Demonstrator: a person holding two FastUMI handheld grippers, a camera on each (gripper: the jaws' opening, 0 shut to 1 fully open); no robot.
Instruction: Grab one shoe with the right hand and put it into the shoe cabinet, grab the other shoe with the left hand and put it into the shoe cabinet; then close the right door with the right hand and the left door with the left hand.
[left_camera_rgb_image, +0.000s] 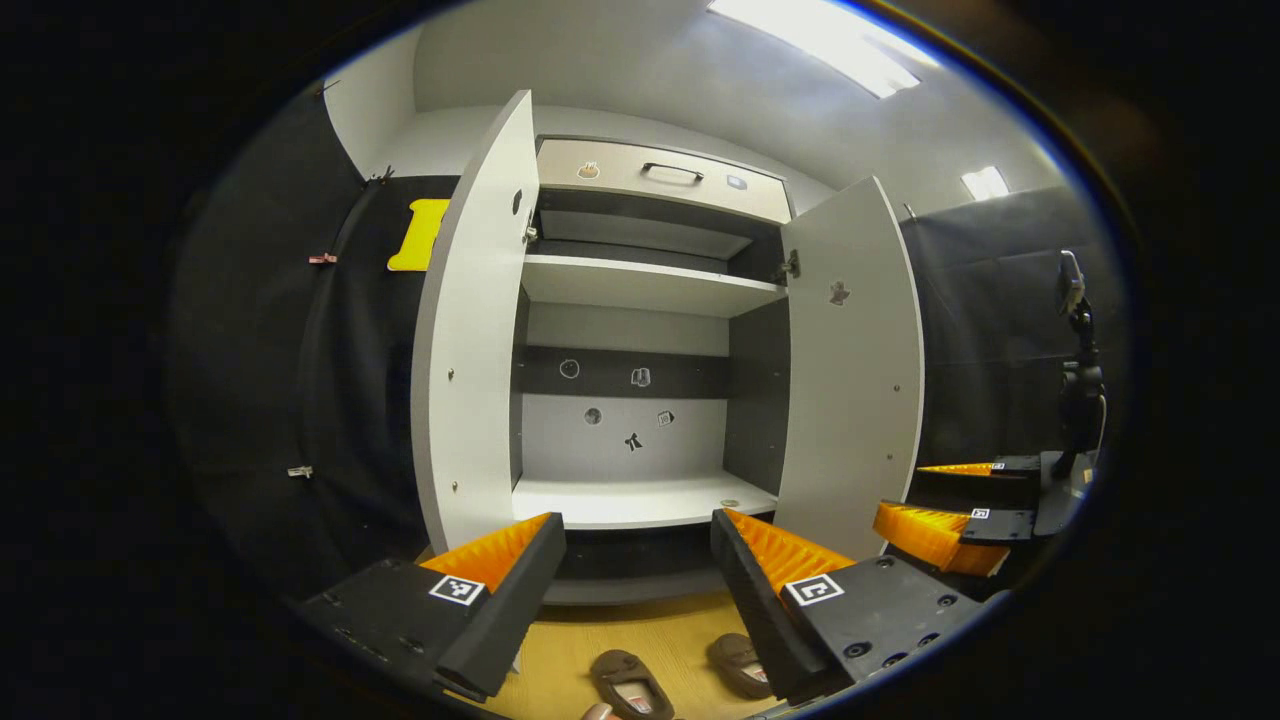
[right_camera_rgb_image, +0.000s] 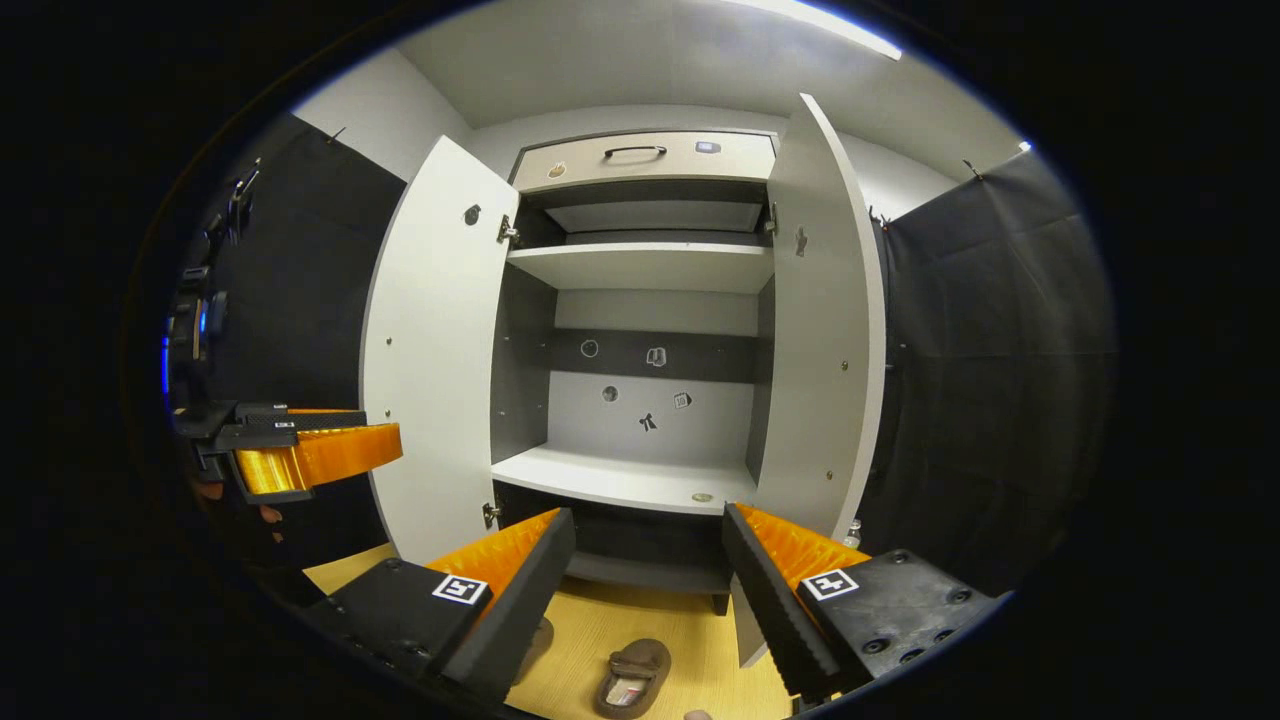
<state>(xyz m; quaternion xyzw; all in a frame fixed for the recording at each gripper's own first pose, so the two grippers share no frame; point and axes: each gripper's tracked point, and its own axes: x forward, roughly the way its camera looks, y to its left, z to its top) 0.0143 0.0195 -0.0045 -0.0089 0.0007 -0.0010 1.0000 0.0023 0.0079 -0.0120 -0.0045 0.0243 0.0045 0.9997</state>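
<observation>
Two shoes (left_camera_rgb_image: 630, 685), toes seemingly cabinetward (left_camera_rgb_image: 640, 300)

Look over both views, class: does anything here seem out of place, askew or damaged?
Nothing looks damaged or spilled. The two shoes lie on the floor in front of the cabinet, toes at slightly different angles, awaiting storage. Both doors, left and right, stand wide open. Both grippers are open and hold nothing.

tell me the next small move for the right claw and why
Probably lower the right claw toward the nearer shoe on the wood floor. Both shoes lie in front of the shoe cabinet, whose doors stand open, and the claw is open with nothing between its fingers, held above the shoe.
</observation>
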